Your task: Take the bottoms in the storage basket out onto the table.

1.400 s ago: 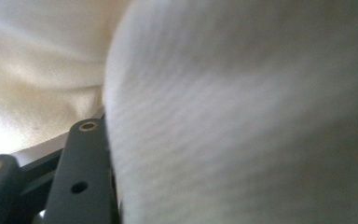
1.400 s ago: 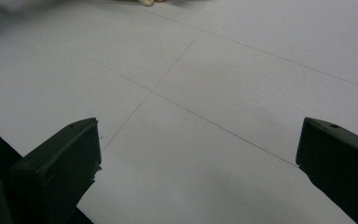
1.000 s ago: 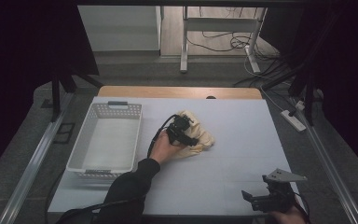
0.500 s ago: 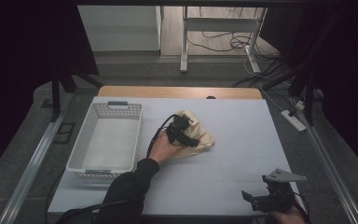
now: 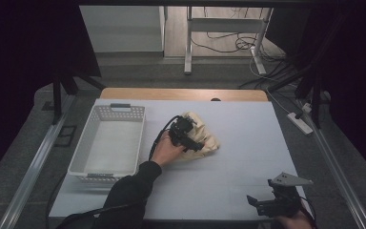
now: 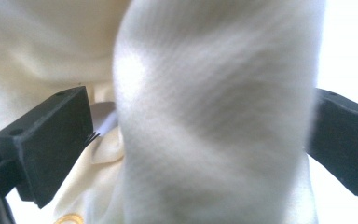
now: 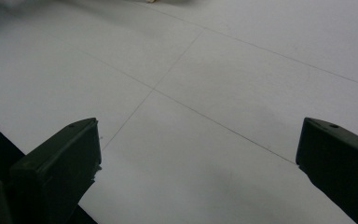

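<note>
We see the left tool (image 5: 188, 140) spread wide over the cream cloth (image 5: 205, 138), its jaws having just been opening; a fold stands loose between them, apparently released. The white basket (image 5: 107, 143) lies just beside. The right tool (image 5: 267, 204), also spread, waits over bare bench (image 5: 248, 129).

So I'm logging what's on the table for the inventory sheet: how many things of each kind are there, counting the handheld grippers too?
Cream cloth bundle: 1
White plastic basket: 1
Handheld grippers: 2, the left gripper and the right gripper
Total: 4
</note>
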The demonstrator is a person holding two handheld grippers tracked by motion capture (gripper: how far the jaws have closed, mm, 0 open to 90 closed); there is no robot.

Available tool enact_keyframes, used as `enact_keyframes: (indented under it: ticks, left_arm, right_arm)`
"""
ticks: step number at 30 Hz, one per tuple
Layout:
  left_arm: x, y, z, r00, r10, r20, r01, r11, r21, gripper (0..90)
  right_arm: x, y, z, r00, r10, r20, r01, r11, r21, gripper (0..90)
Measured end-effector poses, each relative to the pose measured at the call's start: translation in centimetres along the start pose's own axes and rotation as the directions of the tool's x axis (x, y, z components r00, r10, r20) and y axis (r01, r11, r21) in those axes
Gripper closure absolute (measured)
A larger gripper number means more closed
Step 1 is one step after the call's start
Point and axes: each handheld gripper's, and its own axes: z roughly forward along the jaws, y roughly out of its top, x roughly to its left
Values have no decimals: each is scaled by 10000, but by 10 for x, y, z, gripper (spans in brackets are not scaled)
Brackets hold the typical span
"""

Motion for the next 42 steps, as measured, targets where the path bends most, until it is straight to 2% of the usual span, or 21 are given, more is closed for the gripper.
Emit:
enact_keyframes:
  ticks: [9,17,20,24,30,35,42]
  left_arm:
    - [1,1,-11,10000,26,11,-25,9983,-577,0]
    - [1,2,-21,10000,93,25,-90,9960,-890,0]
    - [1,3,-24,9998,179,-28,-181,9956,-920,0]
    - [0,4,-27,9998,188,118,-175,9944,-1044,0]
    - [-4,8,-34,9988,477,147,-458,9928,-1108,0]
    - [-4,9,-39,9970,639,429,-587,9919,-1129,0]
    - [-4,11,-48,9956,820,447,-759,9893,-1243,0]
  right_arm:
    - [1,0,0,10000,-25,-8,25,10000,68,3]
    - [0,0,0,10000,-15,10,15,10000,69,3]
    - [0,0,0,10000,-7,15,7,10000,72,3]
    - [0,0,0,10000,-9,6,9,10000,62,3]
    - [0,0,1,10000,-3,3,3,10000,66,3]
    - [0,0,1,10000,-20,-5,20,10000,81,3]
    - [0,0,1,10000,-19,3,19,9999,106,3]
